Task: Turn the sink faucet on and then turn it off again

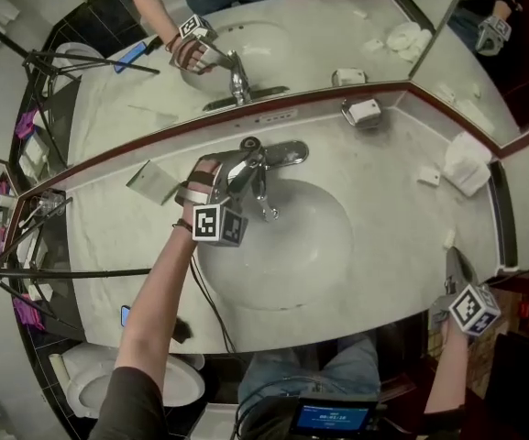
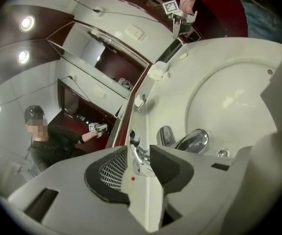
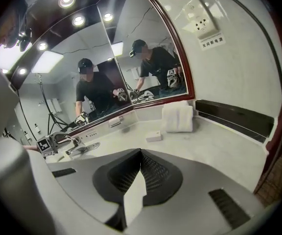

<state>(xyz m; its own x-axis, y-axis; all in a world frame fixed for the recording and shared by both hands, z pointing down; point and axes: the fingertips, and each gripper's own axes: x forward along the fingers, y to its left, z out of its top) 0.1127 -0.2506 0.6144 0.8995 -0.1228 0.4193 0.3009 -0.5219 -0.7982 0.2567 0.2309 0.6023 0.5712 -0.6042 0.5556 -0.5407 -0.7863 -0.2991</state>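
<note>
Inspection of the washstand: the chrome faucet (image 1: 273, 157) stands at the back rim of the sink (image 1: 292, 255), set in a pale stone counter (image 1: 402, 163) below the mirror (image 1: 273, 44). The left gripper (image 1: 241, 174) is at the faucet, reaching in from the basin's left side. In the left gripper view its jaws stand at a narrow gap, and the faucet handle (image 2: 141, 158) sits between the two pads, which appear to press on it from both sides. The spout (image 2: 194, 141) shows just beyond the jaws, over the basin, with the drain (image 2: 222, 152) beside it. No running water can be made out. The right gripper (image 1: 454, 266) is well apart from the faucet, at the counter's front right edge. In the right gripper view its jaws (image 3: 140, 155) are closed together with nothing between them, and it points across the counter toward a folded white towel (image 3: 179, 117) and a small white box (image 3: 154, 136) lying near the mirror. A toilet (image 1: 108, 383) shows below the counter's left end in the head view.
</note>
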